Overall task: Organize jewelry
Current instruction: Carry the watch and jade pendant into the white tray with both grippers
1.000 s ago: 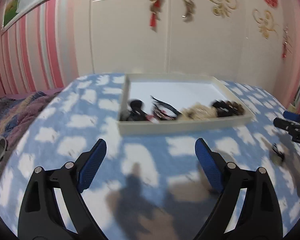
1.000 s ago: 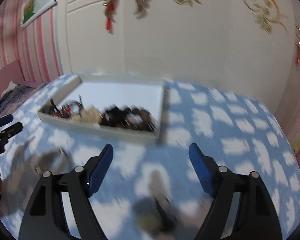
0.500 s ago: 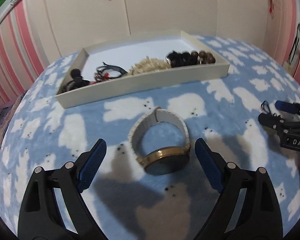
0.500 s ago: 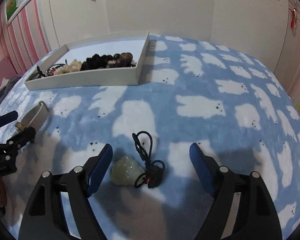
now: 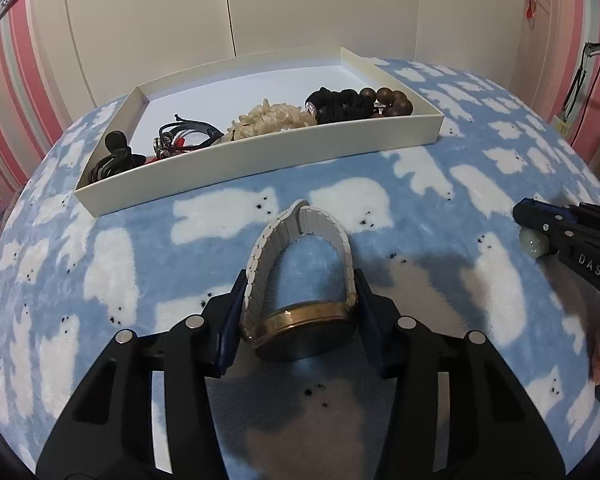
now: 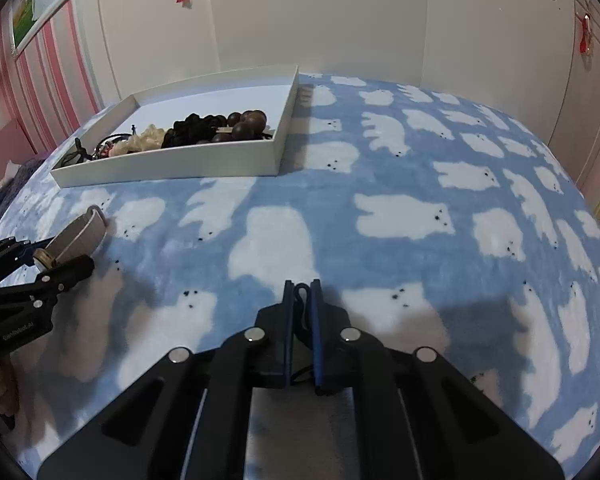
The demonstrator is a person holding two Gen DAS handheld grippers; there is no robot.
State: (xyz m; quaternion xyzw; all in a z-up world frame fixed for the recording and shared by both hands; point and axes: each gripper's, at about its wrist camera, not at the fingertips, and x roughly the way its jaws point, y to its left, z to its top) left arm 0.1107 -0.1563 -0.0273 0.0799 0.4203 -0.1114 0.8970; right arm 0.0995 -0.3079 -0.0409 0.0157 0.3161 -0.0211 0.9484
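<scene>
Left gripper [image 5: 300, 312]: jaws have just been closing and now press both sides of the wristwatch [image 5: 304, 300], pads on the pale link band just above the gold case. Watch still sits on the polar-bear blanket [image 5: 420, 208], in front of the white tray [image 5: 260, 156].

Right gripper [image 6: 301, 320]: jaws have just been closing and are now nearly together, pinching a black cord [image 6: 300, 292]. In the left view a pale green pendant [image 5: 534, 244] shows just under these jaws; whether a pad also touches the stone is unclear.

Tray already holds dark wooden beads [image 5: 392, 100], a black bracelet, a cream piece and corded items along its near wall.

Risks, as judged:
- The band is a flexible loop; squeezed from the sides it may buckle, letting the heavy case tip or slip out on the lift.
- The pendant would hang from the cord and swing, and could strike the tray wall or snag the fleece.
- Both grippers heading for the same tray may crowd each other.
- Dropping onto the filled near side may tangle cords.
</scene>
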